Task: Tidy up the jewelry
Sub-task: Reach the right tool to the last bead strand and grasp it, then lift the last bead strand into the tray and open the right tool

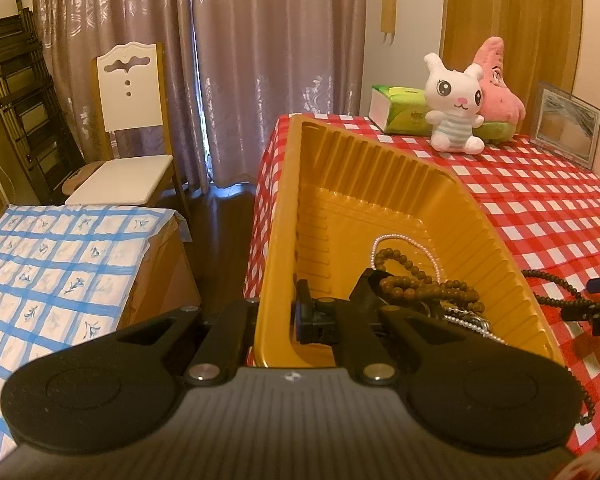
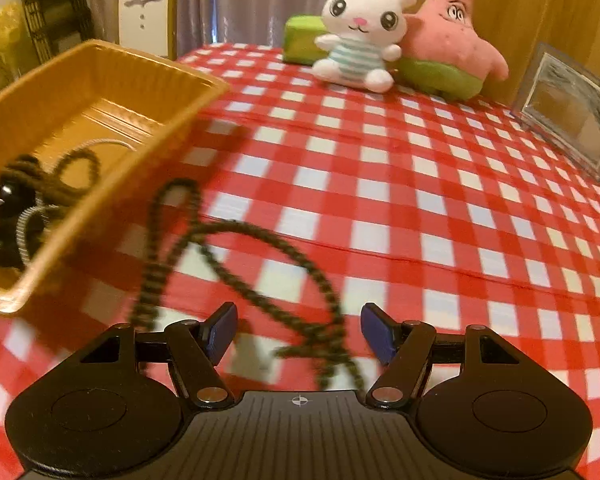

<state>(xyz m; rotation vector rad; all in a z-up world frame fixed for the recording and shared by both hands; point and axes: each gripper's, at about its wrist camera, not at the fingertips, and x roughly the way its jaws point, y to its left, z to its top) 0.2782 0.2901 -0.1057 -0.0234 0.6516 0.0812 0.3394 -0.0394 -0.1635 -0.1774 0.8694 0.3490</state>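
A gold plastic tray (image 1: 380, 168) sits at the left edge of the red checked table; it also shows in the right wrist view (image 2: 100, 80). My left gripper (image 1: 278, 320) is shut on the tray's near wall. Inside lie a brown bead necklace (image 1: 424, 284) and a white pearl strand (image 1: 420, 246). A dark bead necklace (image 2: 240, 256) lies looped on the cloth in front of my right gripper (image 2: 298, 330), which is open with its blue pads (image 2: 222, 330) either side of the strand's near end. The strand also shows in the left wrist view (image 1: 556, 286).
A white bunny plush (image 2: 358, 32), a pink star plush (image 2: 452, 36) and a green tissue pack (image 1: 400, 110) stand at the table's back. A picture frame (image 2: 572, 108) leans at the right. A chair (image 1: 128, 128) and a blue checked box (image 1: 60, 264) stand to the left.
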